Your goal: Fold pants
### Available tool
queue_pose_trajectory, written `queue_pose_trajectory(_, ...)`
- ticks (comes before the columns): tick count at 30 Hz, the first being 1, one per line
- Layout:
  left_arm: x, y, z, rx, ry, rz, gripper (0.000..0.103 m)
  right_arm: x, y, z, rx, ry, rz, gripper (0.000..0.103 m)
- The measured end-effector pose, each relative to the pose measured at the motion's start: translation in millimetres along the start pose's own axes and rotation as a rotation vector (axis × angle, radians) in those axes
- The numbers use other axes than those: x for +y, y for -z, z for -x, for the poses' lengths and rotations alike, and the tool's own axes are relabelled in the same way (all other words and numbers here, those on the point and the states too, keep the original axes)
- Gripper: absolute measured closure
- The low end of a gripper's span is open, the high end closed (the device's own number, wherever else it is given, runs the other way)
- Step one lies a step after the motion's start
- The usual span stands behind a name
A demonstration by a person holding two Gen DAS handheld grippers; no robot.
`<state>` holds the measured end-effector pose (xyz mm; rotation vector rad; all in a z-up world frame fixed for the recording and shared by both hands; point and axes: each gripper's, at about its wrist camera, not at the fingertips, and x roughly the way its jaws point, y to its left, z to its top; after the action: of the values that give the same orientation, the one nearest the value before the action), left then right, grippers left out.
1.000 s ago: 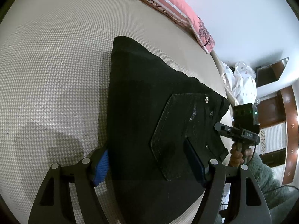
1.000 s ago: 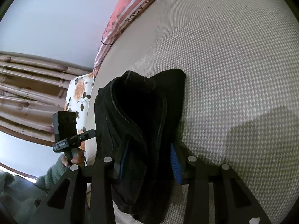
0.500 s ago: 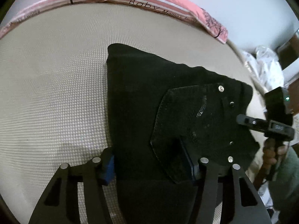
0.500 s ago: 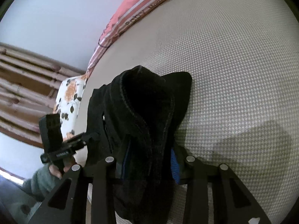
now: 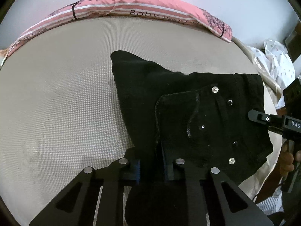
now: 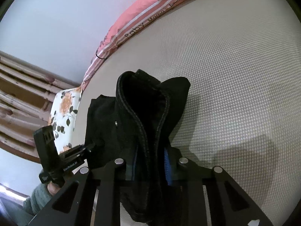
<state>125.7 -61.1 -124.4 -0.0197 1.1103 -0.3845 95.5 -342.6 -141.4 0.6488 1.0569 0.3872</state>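
Black denim pants (image 5: 188,109) lie folded on a beige textured mattress (image 5: 60,98), back pocket and rivets facing up. My left gripper (image 5: 151,167) is shut on the near edge of the pants beside the pocket. My right gripper (image 6: 150,162) is shut on the bunched waistband end of the pants (image 6: 143,109), which stands up in a fold between its fingers. Each gripper shows in the other's view: the right one at the pants' right edge (image 5: 263,119), the left one at the left side (image 6: 75,153).
A pink striped pillow (image 5: 131,9) runs along the far edge of the mattress by a pale wall. A white dotted cloth (image 5: 274,60) lies off the right side. A floral cushion (image 6: 64,111) and curtains (image 6: 22,86) stand at the left.
My left gripper has closed from wide open onto the pants' near edge. The right gripper has kept its hold. Both cameras have tilted up, showing more of the pillow.
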Motion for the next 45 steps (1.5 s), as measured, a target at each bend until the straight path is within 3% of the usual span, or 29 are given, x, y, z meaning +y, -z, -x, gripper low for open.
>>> queue_pose_trajectory(11, 11.9, 12.3, 34.7, -0.058, 0.026, 0.016, 0.088, 37.9, 2.4, 1.7, -0.005, -0.016, 0.027, 0.082)
queue_pose_trajectory(21, 39.8, 6.5, 54.9, -0.118, 0.003, 0.045, 0.089, 66.3, -7.9, -29.3, 0.035, -0.035, 0.053, 0.082)
queue_pose_trajectory(29, 72.8, -36.9, 51.4, -0.152, -0.038, 0.042, 0.089, 87.2, -49.0, -65.6, 0.044, -0.057, 0.064, 0.082)
queue_pose_trajectory(36, 94.4, -92.3, 41.1, -0.193, -0.073, 0.020, 0.089, 102.2, -112.2, -96.2, 0.034, -0.065, 0.080, 0.082)
queue_pose_trajectory(41, 110.4, -126.8, 24.9, -0.190, -0.087, 0.023, 0.089, 109.4, -153.6, -121.4, 0.042, -0.042, 0.087, 0.082)
queue_pose_trajectory(45, 126.4, -140.4, 4.4, -0.162, -0.091, 0.029, 0.089, 106.2, -167.5, -137.3, 0.044, -0.015, 0.085, 0.083)
